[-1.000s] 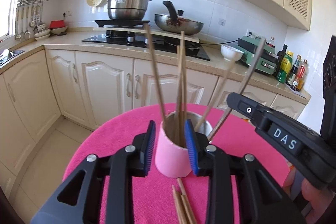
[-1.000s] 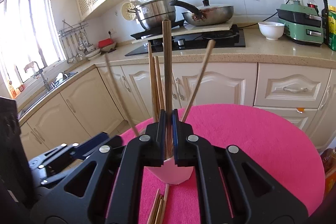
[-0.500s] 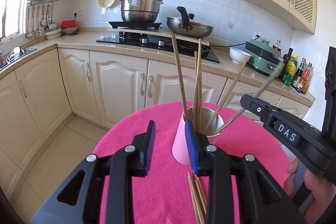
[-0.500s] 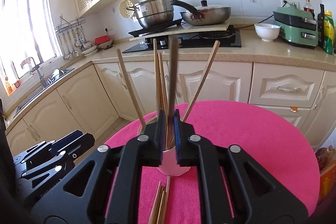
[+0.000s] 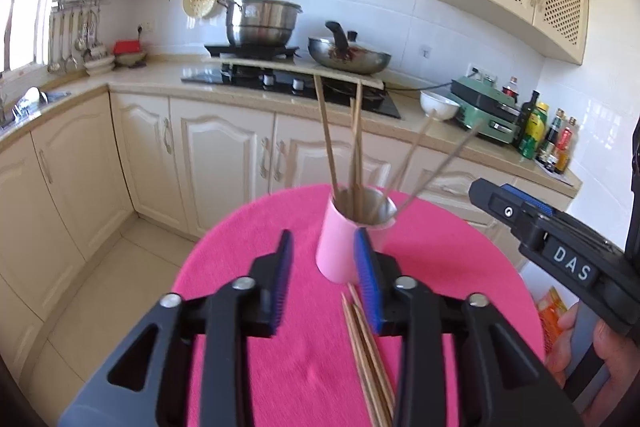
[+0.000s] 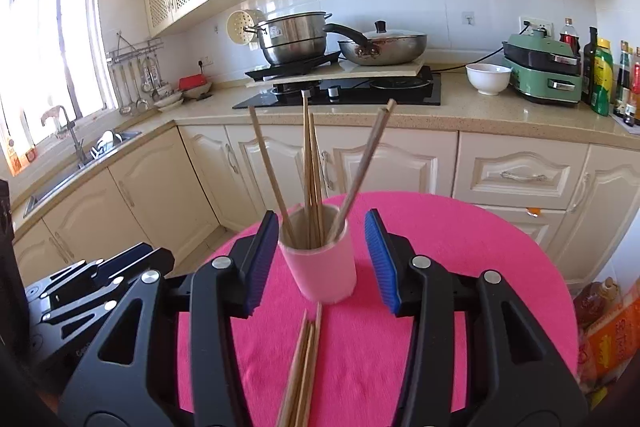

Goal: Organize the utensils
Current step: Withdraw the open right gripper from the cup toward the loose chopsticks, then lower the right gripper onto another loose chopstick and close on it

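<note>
A pink cup (image 5: 340, 247) (image 6: 320, 267) stands upright on the round pink table (image 5: 440, 267) (image 6: 460, 267) and holds several wooden chopsticks (image 5: 354, 155) (image 6: 310, 163). More chopsticks (image 5: 366, 347) (image 6: 306, 355) lie flat on the cloth in front of the cup. My left gripper (image 5: 324, 283) is open and empty, just short of the cup and to its left. My right gripper (image 6: 322, 263) is open and empty, its blue pads either side of the cup without touching. The right gripper also shows at the right of the left wrist view (image 5: 552, 251).
Kitchen cabinets and a counter with a stove (image 6: 340, 91), a steel pot (image 6: 294, 39), a pan (image 6: 384, 47), a white bowl (image 6: 488, 79) and bottles (image 6: 604, 79) stand behind the table. A sink (image 6: 80, 163) is at the left. Bags (image 6: 612, 331) sit by the table's right edge.
My right gripper opened and let go of the chopstick, which now stands in the cup. Both grippers have drawn back from the cup; the left no longer straddles it.
</note>
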`<act>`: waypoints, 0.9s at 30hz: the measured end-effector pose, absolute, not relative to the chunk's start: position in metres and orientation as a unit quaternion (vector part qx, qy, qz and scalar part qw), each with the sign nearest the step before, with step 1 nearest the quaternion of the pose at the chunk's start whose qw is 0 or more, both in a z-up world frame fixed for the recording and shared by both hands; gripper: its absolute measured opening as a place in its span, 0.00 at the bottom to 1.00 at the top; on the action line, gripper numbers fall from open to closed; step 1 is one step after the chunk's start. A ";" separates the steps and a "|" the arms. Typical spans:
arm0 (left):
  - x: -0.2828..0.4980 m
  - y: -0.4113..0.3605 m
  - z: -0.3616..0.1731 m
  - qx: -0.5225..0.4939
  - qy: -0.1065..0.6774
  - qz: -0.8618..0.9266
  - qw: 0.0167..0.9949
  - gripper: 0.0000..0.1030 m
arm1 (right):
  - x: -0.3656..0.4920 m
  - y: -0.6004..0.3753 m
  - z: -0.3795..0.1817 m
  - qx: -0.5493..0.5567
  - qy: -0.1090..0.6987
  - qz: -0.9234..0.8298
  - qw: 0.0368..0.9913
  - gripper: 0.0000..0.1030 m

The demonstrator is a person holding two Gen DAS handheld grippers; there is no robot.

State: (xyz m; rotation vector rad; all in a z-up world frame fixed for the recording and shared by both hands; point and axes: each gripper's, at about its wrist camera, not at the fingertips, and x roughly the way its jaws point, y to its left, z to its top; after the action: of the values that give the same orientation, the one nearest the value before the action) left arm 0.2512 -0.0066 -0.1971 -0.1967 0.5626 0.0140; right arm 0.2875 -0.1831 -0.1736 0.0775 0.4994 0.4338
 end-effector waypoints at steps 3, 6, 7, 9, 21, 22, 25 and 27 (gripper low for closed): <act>0.247 -0.010 -0.211 -0.111 0.310 -0.003 0.944 0.47 | 0.275 -0.190 -0.184 0.039 0.268 0.202 0.941 0.44; 0.246 -0.016 -0.235 -0.127 0.367 -0.016 0.921 0.47 | 0.265 -0.197 -0.200 0.039 0.299 0.190 0.935 0.44; 0.246 -0.020 -0.246 -0.132 0.391 -0.019 0.911 0.47 | 0.262 -0.199 -0.205 0.037 0.307 0.185 0.933 0.44; 0.248 -0.025 -0.265 -0.143 0.429 -0.029 0.892 0.47 | 0.257 -0.205 -0.219 0.037 0.331 0.177 0.926 0.44; 0.276 -0.055 -0.342 -0.082 0.559 -0.001 0.825 0.47 | 0.243 -0.224 -0.265 0.023 0.390 0.168 0.905 0.44; 0.278 -0.055 -0.343 -0.083 0.561 -0.002 0.824 0.47 | 0.244 -0.227 -0.267 0.026 0.394 0.168 0.903 0.44; 0.284 -0.057 -0.345 -0.089 0.561 -0.003 0.823 0.47 | 0.248 -0.229 -0.271 0.027 0.398 0.167 0.902 0.44; 0.288 -0.060 -0.346 -0.086 0.563 -0.001 0.822 0.47 | 0.251 -0.230 -0.272 0.029 0.400 0.166 0.901 0.44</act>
State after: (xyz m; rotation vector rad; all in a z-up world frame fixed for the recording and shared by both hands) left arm 0.2882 -0.0601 -0.3463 -0.1826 1.1982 -0.0014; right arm 0.2513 -0.2302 -0.2716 0.0608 0.8284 0.3427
